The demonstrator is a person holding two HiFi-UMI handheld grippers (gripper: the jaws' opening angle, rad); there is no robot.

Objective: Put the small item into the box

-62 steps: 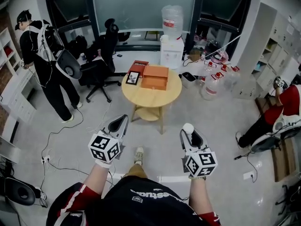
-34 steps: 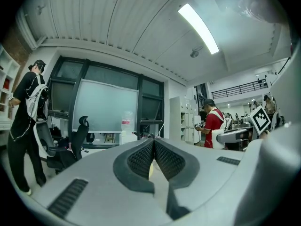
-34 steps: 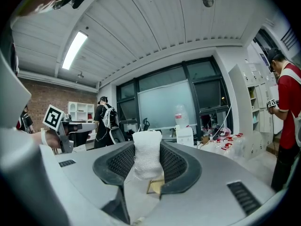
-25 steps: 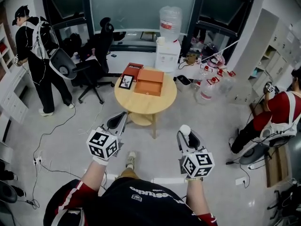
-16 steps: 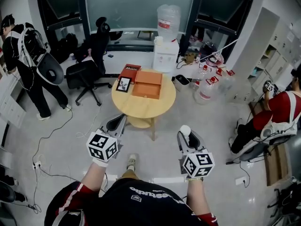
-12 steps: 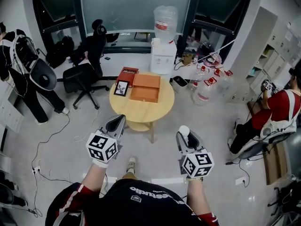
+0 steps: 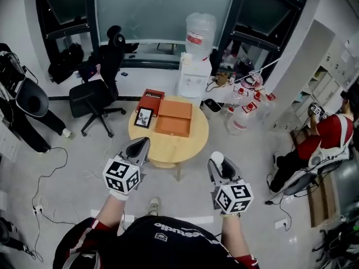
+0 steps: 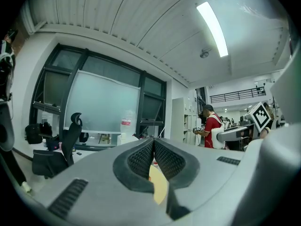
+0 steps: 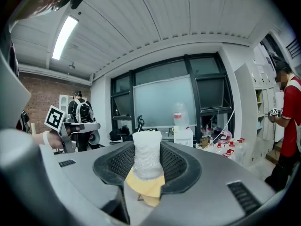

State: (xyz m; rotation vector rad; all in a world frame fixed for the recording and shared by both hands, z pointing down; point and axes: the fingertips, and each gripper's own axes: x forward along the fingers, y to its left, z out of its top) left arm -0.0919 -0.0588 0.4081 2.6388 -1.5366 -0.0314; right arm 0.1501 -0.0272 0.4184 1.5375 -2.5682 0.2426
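An orange box (image 7: 173,118) lies closed on a round wooden table (image 7: 168,143) ahead of me. My right gripper (image 7: 220,165) is shut on a small white mesh-covered roll (image 7: 217,158), which stands upright between the pads (image 9: 147,160). It hovers over the floor just short of the table's near right edge. My left gripper (image 7: 137,149) is level with it on the left, near the table's front left edge. In the left gripper view the left gripper (image 8: 154,155) has its pads pressed together with nothing between them.
A red book (image 7: 150,100) and a small picture frame (image 7: 143,117) lie left of the box. Behind the table stand a water dispenser (image 7: 192,72), an office chair (image 7: 96,94) and water jugs (image 7: 241,116). A person in red (image 7: 322,139) sits at right. Cables trail on the floor (image 7: 50,167).
The table now lies closer to both grippers. The person at the left has drifted toward the frame's edge. Both grippers keep their pose, the roll still held.
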